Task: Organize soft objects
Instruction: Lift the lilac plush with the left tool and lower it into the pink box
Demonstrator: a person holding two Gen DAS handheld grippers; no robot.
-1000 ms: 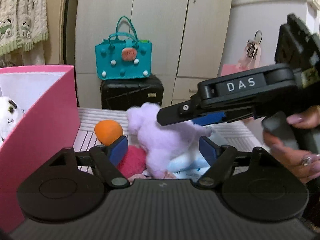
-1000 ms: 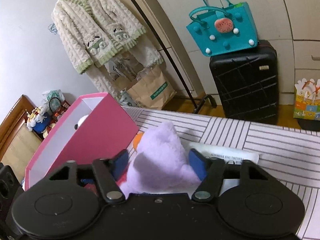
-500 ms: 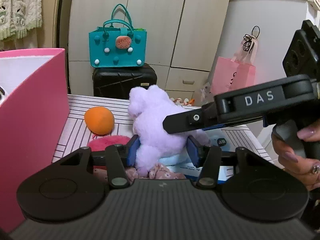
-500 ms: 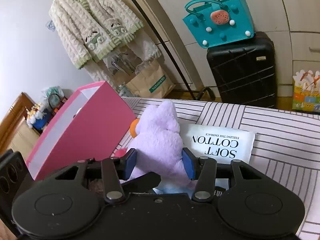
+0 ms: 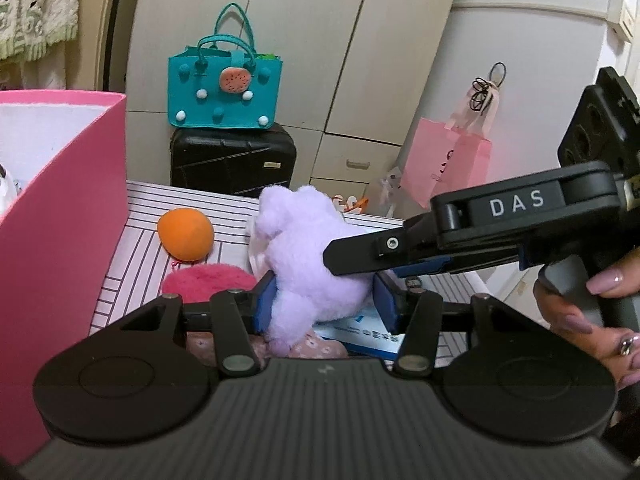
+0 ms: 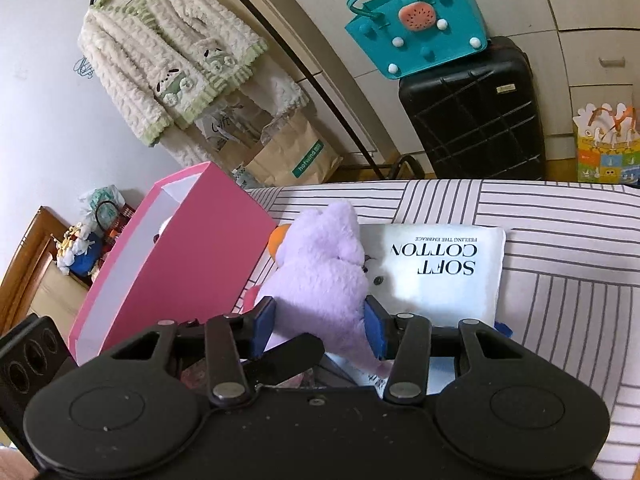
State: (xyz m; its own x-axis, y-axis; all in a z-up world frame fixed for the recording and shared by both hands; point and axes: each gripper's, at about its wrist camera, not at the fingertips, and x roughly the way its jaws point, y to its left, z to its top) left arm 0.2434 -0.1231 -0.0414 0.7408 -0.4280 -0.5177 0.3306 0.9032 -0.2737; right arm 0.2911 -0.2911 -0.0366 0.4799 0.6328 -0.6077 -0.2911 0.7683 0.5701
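A purple plush toy (image 5: 304, 232) stands on the striped bed cover (image 5: 152, 200), and both grippers grip it. My left gripper (image 5: 325, 304) is shut on its lower body, blue pads pressed into the fur. My right gripper (image 6: 319, 326) is shut on the same plush (image 6: 320, 264) from the other side; its black finger (image 5: 360, 252) crosses the left wrist view. A pink box (image 5: 60, 240) stands at the left, with a white plush (image 5: 6, 184) partly hidden inside. An orange ball (image 5: 185, 234), a pink fuzzy pad (image 5: 208, 280) and a floral cloth (image 5: 320, 346) lie nearby.
A white "SOFT COTTON" pack (image 6: 440, 272) lies right of the plush. Beyond the bed stand a black suitcase (image 6: 472, 120) with a teal bag (image 6: 416, 28) on top, a pink paper bag (image 5: 448, 168) and a hanging cardigan (image 6: 160, 60). A person's hand (image 5: 592, 312) holds the right gripper's handle.
The left jaws, wide apart a second ago, have closed onto the purple plush. The right jaws narrowed a little on it too. The plush now sits more upright.
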